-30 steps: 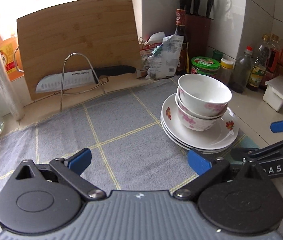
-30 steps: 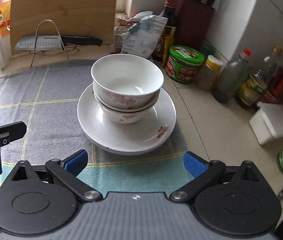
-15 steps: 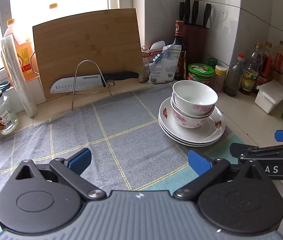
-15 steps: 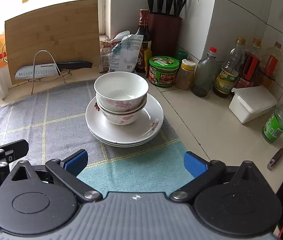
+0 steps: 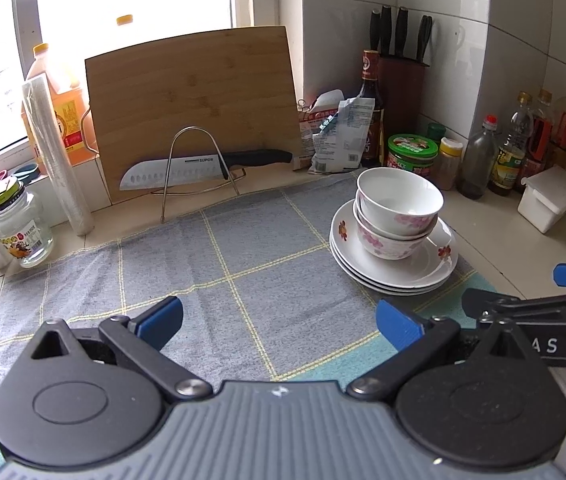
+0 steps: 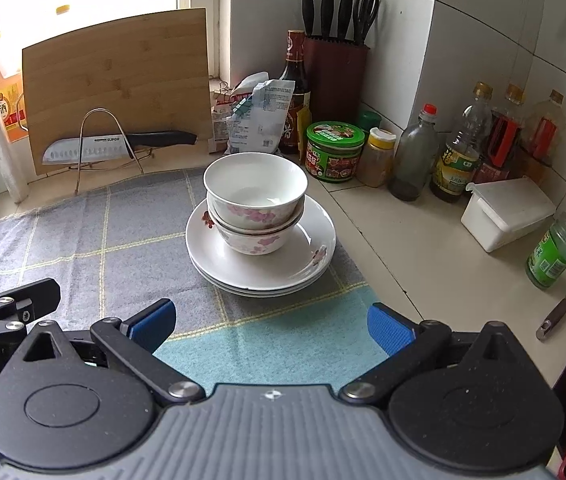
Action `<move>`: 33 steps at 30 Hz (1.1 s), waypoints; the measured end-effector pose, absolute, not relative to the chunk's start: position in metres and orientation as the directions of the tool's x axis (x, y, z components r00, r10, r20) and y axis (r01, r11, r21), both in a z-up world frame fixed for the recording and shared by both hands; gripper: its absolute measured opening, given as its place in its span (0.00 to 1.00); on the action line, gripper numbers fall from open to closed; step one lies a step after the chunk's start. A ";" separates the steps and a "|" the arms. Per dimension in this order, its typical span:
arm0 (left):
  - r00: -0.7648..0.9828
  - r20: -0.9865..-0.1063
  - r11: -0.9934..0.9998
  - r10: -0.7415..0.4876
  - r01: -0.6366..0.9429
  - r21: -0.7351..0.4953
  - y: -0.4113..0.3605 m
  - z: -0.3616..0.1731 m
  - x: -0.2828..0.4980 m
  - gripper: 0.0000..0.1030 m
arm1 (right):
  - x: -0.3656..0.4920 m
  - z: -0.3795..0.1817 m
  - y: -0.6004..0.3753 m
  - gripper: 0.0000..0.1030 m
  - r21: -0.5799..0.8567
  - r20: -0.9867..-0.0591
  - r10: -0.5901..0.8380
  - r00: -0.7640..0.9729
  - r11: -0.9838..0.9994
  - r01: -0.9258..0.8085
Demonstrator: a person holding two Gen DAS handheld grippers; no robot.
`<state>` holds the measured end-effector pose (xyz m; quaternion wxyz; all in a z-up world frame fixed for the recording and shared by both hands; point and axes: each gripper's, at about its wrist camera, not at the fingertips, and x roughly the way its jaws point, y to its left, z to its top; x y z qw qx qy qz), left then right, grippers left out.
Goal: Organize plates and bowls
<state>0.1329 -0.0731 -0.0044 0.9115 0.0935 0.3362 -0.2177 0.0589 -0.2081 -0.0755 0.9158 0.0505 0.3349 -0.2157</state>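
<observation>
Two floral bowls [image 6: 255,200] nested, sitting on a stack of plates [image 6: 261,258], looks like three; mid-frame in the right wrist view, right of centre in the left wrist view [image 5: 397,216]. Stack parked on the right part of the grey checked cloth [image 5: 211,264] covering the desk [image 6: 411,240], near the cloth's right edge.

Likely glazed ceramic: stiff, slick, chips easily. Whole stack probably heavy for a single pinch; bowls alone light. Top bowl loose in the lower one, so likely to rattle or tip if the plates get tilted. Best hold, as a judgement: rim of the top bowl, one pad inside and one outside, lifted straight up. For plates, pinch at the near rim, with the other tool steadying the far side. Cloth underneath soft, could drag with a sliding plate.

Right tool [image 6: 269,326] at bottom of frame, blue pads spread wide, pinching nothing, well short of the stack. Left tool [image 5: 279,320] likewise spread and empty, over bare cloth to the left of the stack.

Farther out: green-lidded jar [image 6: 335,152] and bottles just behind and right of the stack, white box [image 6: 507,212] at right edge, knife [image 5: 203,164] on a wire rack against the cutting board [image 5: 195,108] upper left. Clutter at the back limits room for moving plates that way.
</observation>
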 end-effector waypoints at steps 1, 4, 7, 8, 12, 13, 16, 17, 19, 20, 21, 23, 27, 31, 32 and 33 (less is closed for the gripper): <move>0.679 -0.654 0.887 -0.335 0.461 0.024 -0.073 -0.004 0.133 0.99 | 0.059 -0.075 -0.208 1.00 -0.050 -0.635 -0.361 0.684 0.902 0.429; 0.677 -0.654 0.885 -0.337 0.465 0.025 -0.074 -0.004 0.132 0.99 | 0.058 -0.074 -0.210 1.00 -0.048 -0.632 -0.364 0.684 0.899 0.435; 0.676 -0.654 0.884 -0.340 0.467 0.024 -0.075 -0.003 0.132 0.99 | 0.057 -0.073 -0.211 1.00 -0.043 -0.630 -0.365 0.686 0.898 0.438; 0.677 -0.653 0.884 -0.340 0.467 0.023 -0.075 -0.003 0.132 0.99 | 0.057 -0.072 -0.212 1.00 -0.042 -0.628 -0.366 0.687 0.897 0.440; 0.678 -0.651 0.884 -0.341 0.467 0.023 -0.075 -0.001 0.133 0.99 | 0.057 -0.071 -0.212 1.00 -0.043 -0.626 -0.368 0.688 0.897 0.440; 0.677 -0.651 0.883 -0.343 0.468 0.022 -0.075 -0.001 0.132 0.99 | 0.057 -0.070 -0.212 1.00 -0.045 -0.625 -0.369 0.688 0.897 0.440; 0.678 -0.650 0.882 -0.343 0.471 0.026 -0.076 0.000 0.133 0.99 | 0.058 -0.069 -0.213 1.00 -0.042 -0.622 -0.368 0.691 0.897 0.440; 0.678 -0.651 0.882 -0.342 0.471 0.028 -0.077 0.000 0.133 0.99 | 0.058 -0.069 -0.213 1.00 -0.042 -0.622 -0.368 0.691 0.897 0.440; 0.677 -0.652 0.882 -0.342 0.471 0.027 -0.076 0.000 0.134 0.99 | 0.059 -0.069 -0.213 1.00 -0.046 -0.622 -0.370 0.691 0.897 0.439; 0.675 -0.653 0.881 -0.343 0.472 0.025 -0.076 0.000 0.134 0.99 | 0.059 -0.069 -0.212 1.00 -0.047 -0.622 -0.370 0.690 0.897 0.439; 0.675 -0.654 0.882 -0.343 0.471 0.024 -0.076 0.000 0.134 0.99 | 0.059 -0.069 -0.212 1.00 -0.048 -0.623 -0.371 0.689 0.897 0.440; 0.674 -0.654 0.882 -0.343 0.470 0.022 -0.075 0.000 0.136 0.99 | 0.060 -0.069 -0.211 1.00 -0.049 -0.625 -0.370 0.688 0.897 0.438; 0.671 -0.656 0.883 -0.344 0.469 0.017 -0.074 0.000 0.137 0.99 | 0.061 -0.069 -0.211 1.00 -0.050 -0.626 -0.370 0.687 0.897 0.438; 0.670 -0.657 0.882 -0.345 0.470 0.016 -0.073 0.000 0.136 0.99 | 0.061 -0.069 -0.211 1.00 -0.049 -0.626 -0.370 0.687 0.897 0.439; 0.671 -0.656 0.883 -0.345 0.470 0.016 -0.073 0.000 0.136 0.99 | 0.061 -0.069 -0.211 1.00 -0.049 -0.624 -0.371 0.688 0.897 0.439; 0.671 -0.656 0.883 -0.345 0.470 0.016 -0.073 0.000 0.136 0.99 | 0.061 -0.069 -0.211 1.00 -0.050 -0.624 -0.371 0.688 0.897 0.439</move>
